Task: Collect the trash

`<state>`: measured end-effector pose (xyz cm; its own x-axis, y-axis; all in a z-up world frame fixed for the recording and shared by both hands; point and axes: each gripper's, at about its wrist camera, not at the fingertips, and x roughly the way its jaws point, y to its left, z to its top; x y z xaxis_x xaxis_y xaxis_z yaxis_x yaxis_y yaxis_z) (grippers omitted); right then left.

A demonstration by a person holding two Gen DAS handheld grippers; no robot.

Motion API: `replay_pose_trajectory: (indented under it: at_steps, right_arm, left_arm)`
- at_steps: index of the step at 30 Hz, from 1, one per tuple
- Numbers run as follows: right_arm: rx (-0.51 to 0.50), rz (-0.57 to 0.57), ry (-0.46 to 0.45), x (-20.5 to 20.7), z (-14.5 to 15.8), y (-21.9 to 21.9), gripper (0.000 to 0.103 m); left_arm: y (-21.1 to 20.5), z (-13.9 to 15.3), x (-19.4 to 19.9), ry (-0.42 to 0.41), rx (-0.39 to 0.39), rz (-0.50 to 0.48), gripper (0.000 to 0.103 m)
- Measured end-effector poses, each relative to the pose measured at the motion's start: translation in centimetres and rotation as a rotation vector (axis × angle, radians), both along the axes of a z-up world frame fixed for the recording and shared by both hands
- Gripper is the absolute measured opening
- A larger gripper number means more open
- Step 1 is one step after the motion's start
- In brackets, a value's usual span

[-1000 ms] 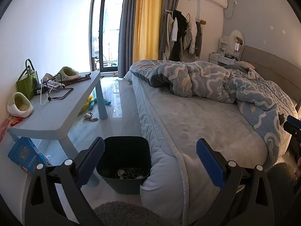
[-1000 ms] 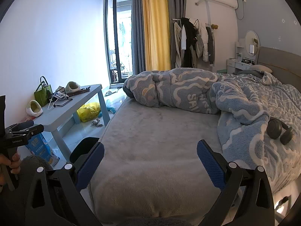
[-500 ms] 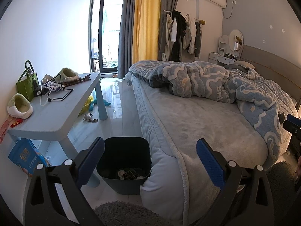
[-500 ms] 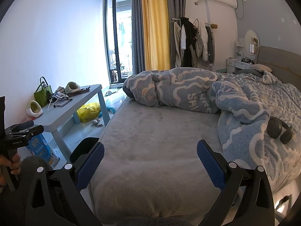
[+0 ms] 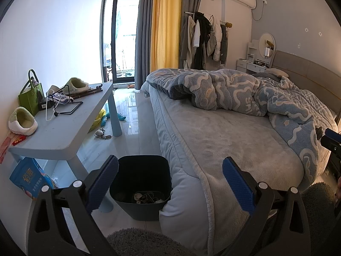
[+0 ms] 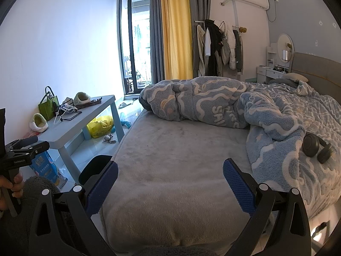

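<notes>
A dark trash bin [image 5: 140, 183] stands on the floor between the blue table and the bed, with some scraps [image 5: 147, 197] at its bottom. Its rim also shows in the right wrist view [image 6: 93, 168]. My left gripper [image 5: 170, 181] is open and empty, held above the bin and the bed's corner. My right gripper [image 6: 170, 183] is open and empty, held over the foot of the bed. A yellow plastic bag [image 6: 100, 125] and small bits [image 5: 102, 133] lie on the floor under and beside the table.
A blue table [image 5: 70, 128] at the left holds slippers, a green bag [image 5: 29, 96] and cables. A blue packet [image 5: 27, 177] leans under it. The bed [image 6: 174, 160] carries a rumpled blue blanket [image 6: 213, 102] and black headphones [image 6: 315, 147]. A grey rug [image 5: 145, 243] lies below.
Both views have shifted only slightly. Both grippers stay open and empty.
</notes>
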<state>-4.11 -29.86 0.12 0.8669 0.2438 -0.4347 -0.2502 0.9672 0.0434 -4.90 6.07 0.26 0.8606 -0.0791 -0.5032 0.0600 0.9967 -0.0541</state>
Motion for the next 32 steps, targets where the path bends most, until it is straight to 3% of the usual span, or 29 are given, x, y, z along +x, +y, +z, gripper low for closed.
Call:
replay_pose_trajectory:
  at_steps: [32]
  right_arm:
    - [0.013, 0.001, 0.010, 0.26, -0.46, -0.45, 0.100]
  left_arm:
    - [0.05, -0.31, 0.43, 0.025, 0.016, -0.010, 0.100]
